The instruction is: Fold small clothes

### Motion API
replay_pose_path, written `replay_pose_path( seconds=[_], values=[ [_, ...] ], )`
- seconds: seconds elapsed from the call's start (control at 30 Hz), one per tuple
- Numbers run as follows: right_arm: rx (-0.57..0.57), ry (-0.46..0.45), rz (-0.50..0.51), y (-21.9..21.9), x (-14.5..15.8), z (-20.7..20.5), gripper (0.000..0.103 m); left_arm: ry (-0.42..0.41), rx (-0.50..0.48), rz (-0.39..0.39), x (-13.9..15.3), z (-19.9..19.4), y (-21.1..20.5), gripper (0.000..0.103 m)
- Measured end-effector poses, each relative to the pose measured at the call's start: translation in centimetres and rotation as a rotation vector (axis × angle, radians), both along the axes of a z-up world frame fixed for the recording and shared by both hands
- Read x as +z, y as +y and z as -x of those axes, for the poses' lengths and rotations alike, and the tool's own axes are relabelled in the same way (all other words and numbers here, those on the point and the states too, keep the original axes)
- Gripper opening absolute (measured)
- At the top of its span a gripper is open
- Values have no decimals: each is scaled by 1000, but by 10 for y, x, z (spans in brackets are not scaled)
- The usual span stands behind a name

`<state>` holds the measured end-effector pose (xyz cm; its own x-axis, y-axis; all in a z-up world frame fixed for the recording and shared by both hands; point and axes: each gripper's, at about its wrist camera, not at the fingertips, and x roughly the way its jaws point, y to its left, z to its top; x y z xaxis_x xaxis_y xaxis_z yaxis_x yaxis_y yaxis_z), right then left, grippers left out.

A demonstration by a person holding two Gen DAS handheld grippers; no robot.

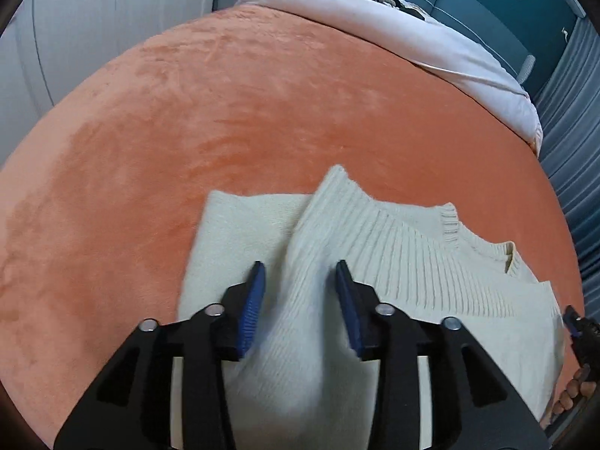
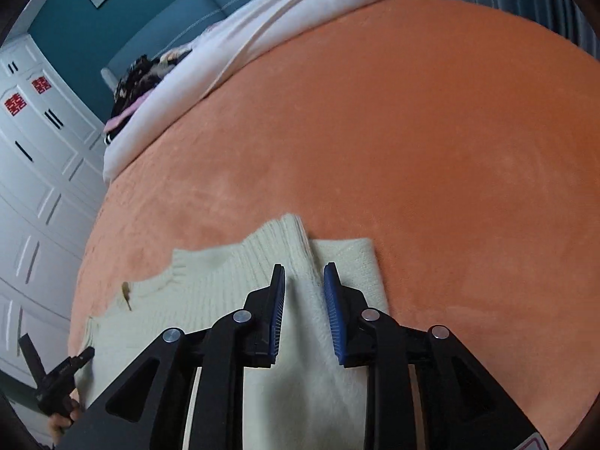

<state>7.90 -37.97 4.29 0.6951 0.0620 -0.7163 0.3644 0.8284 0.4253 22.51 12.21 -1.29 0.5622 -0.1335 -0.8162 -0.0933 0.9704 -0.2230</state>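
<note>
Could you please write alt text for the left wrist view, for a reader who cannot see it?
The open left gripper hangs over a cream knitted sweater lying on an orange blanket. A ribbed sleeve runs between its blue-padded fingers. A white duvet is bunched at the far end of the bed.

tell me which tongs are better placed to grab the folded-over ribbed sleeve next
Right, narrowly: the right tongs straddle the ribbed sleeve near its cuff end, with a narrow gap. The left tongs gape wider over its middle.

Orange blanket (image 1: 262, 105), white duvet (image 1: 412, 37), perhaps dark clothes (image 2: 138, 75) beyond.
</note>
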Motion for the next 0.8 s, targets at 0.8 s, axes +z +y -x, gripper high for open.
replay_pose_path(
  seconds=[0.8],
  values=[
    [84,131,-23,34,-41,167,5,-29,-51,39,-20,127,4,47]
  ],
)
